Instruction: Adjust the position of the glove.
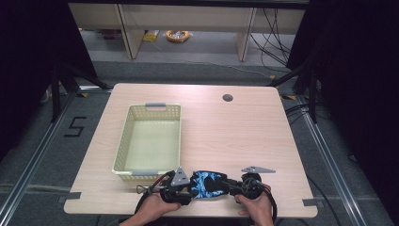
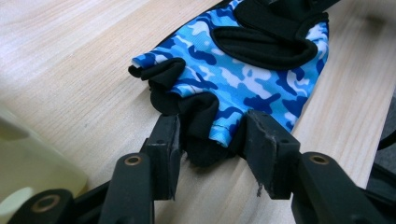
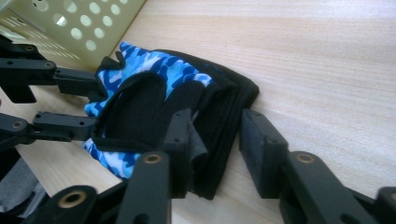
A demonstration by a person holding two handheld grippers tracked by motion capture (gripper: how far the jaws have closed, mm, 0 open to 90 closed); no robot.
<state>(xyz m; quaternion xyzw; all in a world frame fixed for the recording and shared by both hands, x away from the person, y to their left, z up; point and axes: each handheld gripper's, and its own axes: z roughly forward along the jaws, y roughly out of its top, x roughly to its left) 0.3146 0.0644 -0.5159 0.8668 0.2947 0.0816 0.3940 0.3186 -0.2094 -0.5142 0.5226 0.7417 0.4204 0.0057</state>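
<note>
A fingerless glove point(image 1: 207, 184) in blue camouflage with black trim lies on the wooden table point(image 1: 235, 136) near its front edge, between my two grippers. My left gripper point(image 1: 192, 187) is shut on its finger end; in the left gripper view the pads point(image 2: 261, 135) pinch the black and blue fabric point(image 2: 243, 70). From the other side my right gripper point(image 1: 230, 187) reaches the cuff end. In the right gripper view its jaws point(image 3: 215, 135) straddle the folded black cuff point(image 3: 219, 121), with a thin gap at the right pad. The left gripper point(image 3: 97, 106) shows there beyond the glove point(image 3: 154, 93).
A pale yellow perforated basket point(image 1: 123, 141) stands empty on the table's left half, just behind the left gripper; its wall point(image 3: 93, 28) is close to the glove. A cable hole point(image 1: 227, 98) sits at the back right. The table's front edge lies right under both hands.
</note>
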